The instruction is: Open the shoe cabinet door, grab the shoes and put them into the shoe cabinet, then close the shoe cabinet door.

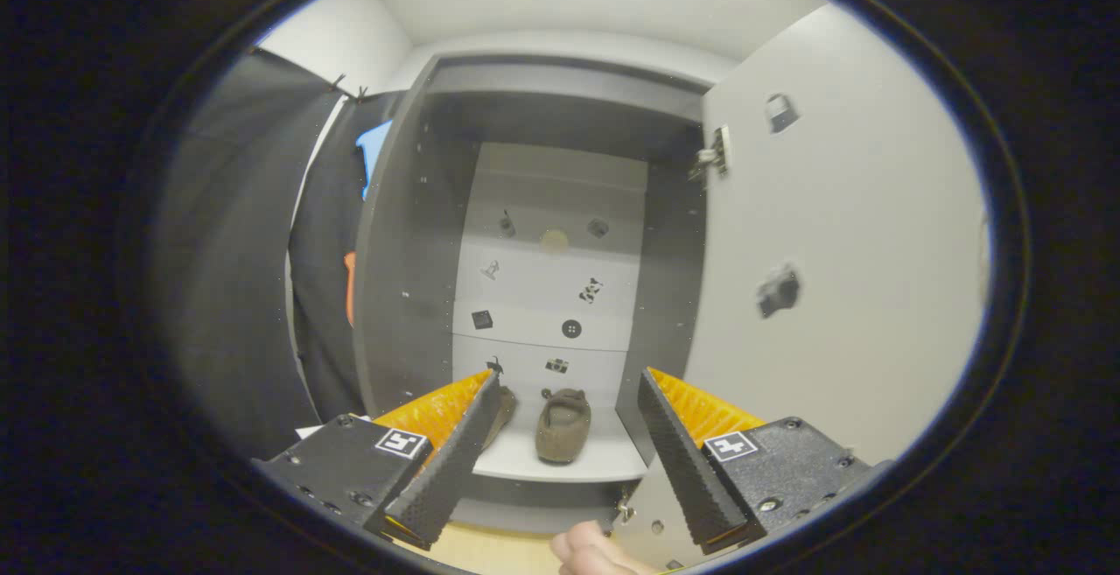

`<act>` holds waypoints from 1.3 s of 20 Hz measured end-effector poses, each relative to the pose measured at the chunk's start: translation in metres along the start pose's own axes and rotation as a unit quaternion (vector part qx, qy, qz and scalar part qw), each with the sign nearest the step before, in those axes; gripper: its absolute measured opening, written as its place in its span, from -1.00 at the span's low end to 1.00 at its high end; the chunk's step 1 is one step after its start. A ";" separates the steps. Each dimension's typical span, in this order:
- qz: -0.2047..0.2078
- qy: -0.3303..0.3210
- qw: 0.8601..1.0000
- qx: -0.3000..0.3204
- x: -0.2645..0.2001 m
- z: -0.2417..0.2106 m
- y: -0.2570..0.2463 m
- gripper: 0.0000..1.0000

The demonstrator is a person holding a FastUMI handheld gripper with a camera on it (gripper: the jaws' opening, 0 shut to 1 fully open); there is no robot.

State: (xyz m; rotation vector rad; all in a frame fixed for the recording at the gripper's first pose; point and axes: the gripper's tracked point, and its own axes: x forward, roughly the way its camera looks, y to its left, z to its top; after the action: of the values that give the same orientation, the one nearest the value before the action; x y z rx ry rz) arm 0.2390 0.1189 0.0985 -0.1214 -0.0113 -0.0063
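The grey shoe cabinet (411, 234) stands open ahead of me. Its pale door (840, 234) is swung out to the right, beside my right finger. A brown shoe (563, 424) rests on the cabinet's bottom shelf (569, 468), beyond my fingertips and between them. A second brown shoe (502, 413) lies to its left, mostly hidden behind my left finger. My gripper (569, 387) is open, with nothing between its fingers. It hovers in front of the cabinet opening.
Small stickers dot the cabinet's pale back panel (551, 295). A hinge (713, 157) shows at the door's upper inner edge. A person's hand (591, 553) reaches in low, just below the shelf. A black cloth wall (245, 251) hangs to the left.
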 end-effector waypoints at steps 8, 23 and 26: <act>-0.010 -0.057 0.998 0.005 -0.155 0.075 -0.100 1.00; -0.036 -0.079 0.996 -0.016 -0.307 0.062 -0.288 0.98; -0.041 -0.048 0.998 -0.015 -0.295 0.033 -0.321 0.99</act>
State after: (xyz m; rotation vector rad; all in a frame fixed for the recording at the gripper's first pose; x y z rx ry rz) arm -0.0590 -0.1940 0.1667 -0.1506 -0.1127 -0.0832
